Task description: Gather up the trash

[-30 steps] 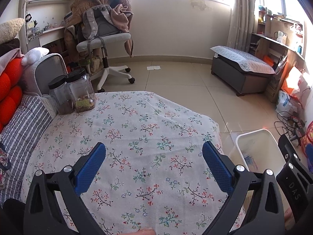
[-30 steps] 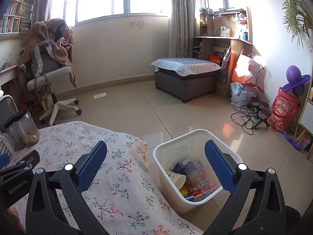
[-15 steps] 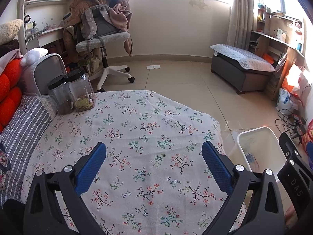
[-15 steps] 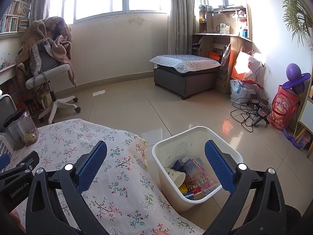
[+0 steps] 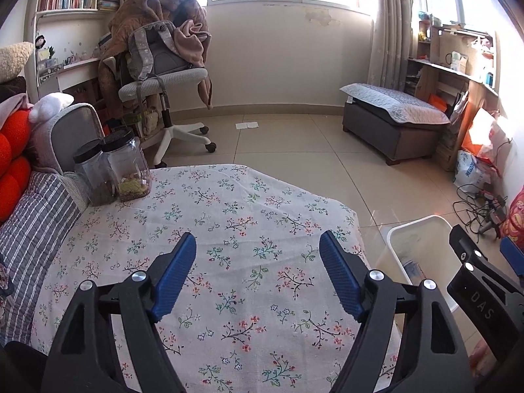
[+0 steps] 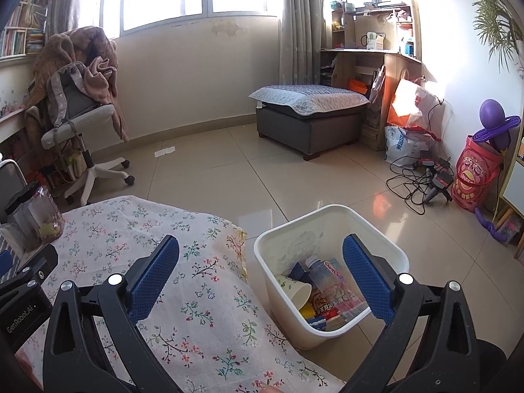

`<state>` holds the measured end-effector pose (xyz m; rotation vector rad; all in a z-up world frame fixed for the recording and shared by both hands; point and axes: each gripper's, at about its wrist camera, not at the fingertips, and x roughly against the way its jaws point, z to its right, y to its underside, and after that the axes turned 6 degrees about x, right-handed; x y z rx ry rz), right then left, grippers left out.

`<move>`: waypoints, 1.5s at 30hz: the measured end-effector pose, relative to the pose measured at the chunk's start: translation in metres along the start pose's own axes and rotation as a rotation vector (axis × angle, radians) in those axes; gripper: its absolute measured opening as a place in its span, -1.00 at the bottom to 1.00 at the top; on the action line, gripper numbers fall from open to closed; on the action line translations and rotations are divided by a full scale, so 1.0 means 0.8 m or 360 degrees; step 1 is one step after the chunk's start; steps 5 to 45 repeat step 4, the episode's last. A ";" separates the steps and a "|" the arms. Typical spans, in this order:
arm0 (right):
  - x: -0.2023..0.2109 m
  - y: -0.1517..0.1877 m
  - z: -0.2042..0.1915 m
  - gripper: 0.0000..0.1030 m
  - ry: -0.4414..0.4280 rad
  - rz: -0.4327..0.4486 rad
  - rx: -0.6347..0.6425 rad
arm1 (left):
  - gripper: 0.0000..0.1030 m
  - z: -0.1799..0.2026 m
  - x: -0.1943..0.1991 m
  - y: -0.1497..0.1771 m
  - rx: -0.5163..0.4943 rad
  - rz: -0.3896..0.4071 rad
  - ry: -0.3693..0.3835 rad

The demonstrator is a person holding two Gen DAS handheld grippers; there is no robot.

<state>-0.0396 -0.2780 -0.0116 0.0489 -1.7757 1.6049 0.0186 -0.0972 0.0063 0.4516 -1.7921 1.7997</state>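
The white plastic waste bin [image 6: 330, 268] stands on the beige tiled floor [image 6: 294, 180] just beside the edge of the table, and it already holds a heap of trash: a clear plastic bottle with a printed label [image 6: 327, 278], a tipped paper cup [image 6: 296, 291] and several colourful wrappers [image 6: 324, 308] packed against each other. In the left wrist view only the bin's near corner shows past the table edge. The right gripper [image 6: 260, 275] hangs over the gap between table and bin with its blue-padded jaws spread wide and nothing between them. The left gripper [image 5: 257, 271] hovers over the white tablecloth with the small floral print [image 5: 229, 216]; its jaws are closing, yet nothing lies between them and the pads press on nothing. At the far left corner of the cloth two clear plastic jars with black lids [image 5: 113, 170] stand touching each other, next to a grey striped cushion [image 5: 32, 222]. Farther off are a grey swivel chair draped with brown blankets [image 5: 163, 75], a dark grey ottoman with a quilted cover [image 6: 311, 114] and a tangle of black cables [image 6: 419, 177] on the floor.
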 end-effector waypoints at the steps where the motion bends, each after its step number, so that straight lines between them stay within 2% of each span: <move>1: 0.000 0.000 0.000 0.86 -0.0001 0.0000 0.0002 | 0.80 0.000 0.001 -0.002 0.0002 -0.0003 -0.0012; 3: 0.002 -0.002 0.000 0.86 -0.0004 0.0009 0.0007 | 0.87 0.002 0.003 -0.004 -0.0008 0.0008 -0.0029; 45: 0.003 -0.002 0.000 0.86 -0.0003 0.0016 0.0010 | 0.87 0.002 0.004 -0.005 -0.0002 0.0019 -0.0032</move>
